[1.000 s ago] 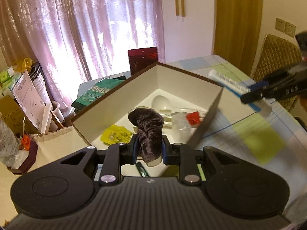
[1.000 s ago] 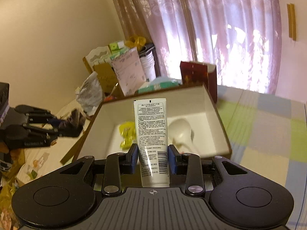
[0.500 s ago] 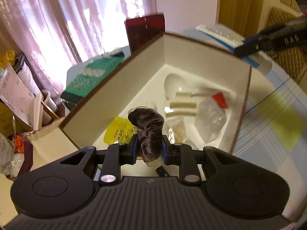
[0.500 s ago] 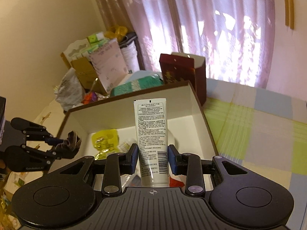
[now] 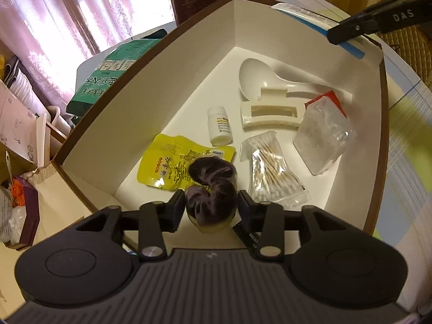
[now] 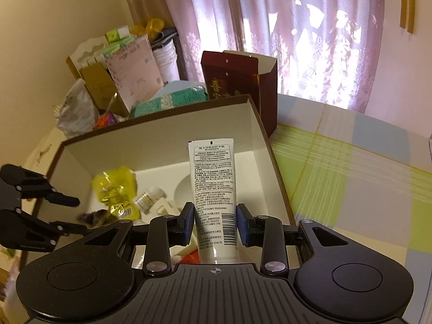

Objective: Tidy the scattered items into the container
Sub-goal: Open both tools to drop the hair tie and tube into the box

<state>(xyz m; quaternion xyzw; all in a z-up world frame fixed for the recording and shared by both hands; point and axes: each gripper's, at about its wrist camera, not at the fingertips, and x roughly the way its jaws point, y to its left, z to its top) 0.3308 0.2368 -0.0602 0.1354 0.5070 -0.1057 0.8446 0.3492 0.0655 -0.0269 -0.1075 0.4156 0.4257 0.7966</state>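
Brown box: we see the container (image 5: 151,102), white inside, w/ both grippers over it.
Left gripper (image 5: 212,205): jaws have just been opening; dark scrunchie (image 5: 213,186) sits between them, pads look barely off it, right above the box floor.
Right gripper (image 6: 215,222): clenched on a white tube (image 6: 213,189), long axis pointing away from us, over the near wall.
Below scrunchie: yellow sachet (image 5: 172,167), cotton buds (image 5: 272,172) beside.
Also inside: pill bottle (image 5: 219,127), spoon (image 5: 256,81), hair clip (image 5: 270,112), clear bag (image 5: 321,137).
Obstacles: none we can see under either load.

curtains (image 6: 283,40): pink lace, backlit | wall (image 6: 54,13): cream | tablecloth (image 6: 364,175): checked green, blue
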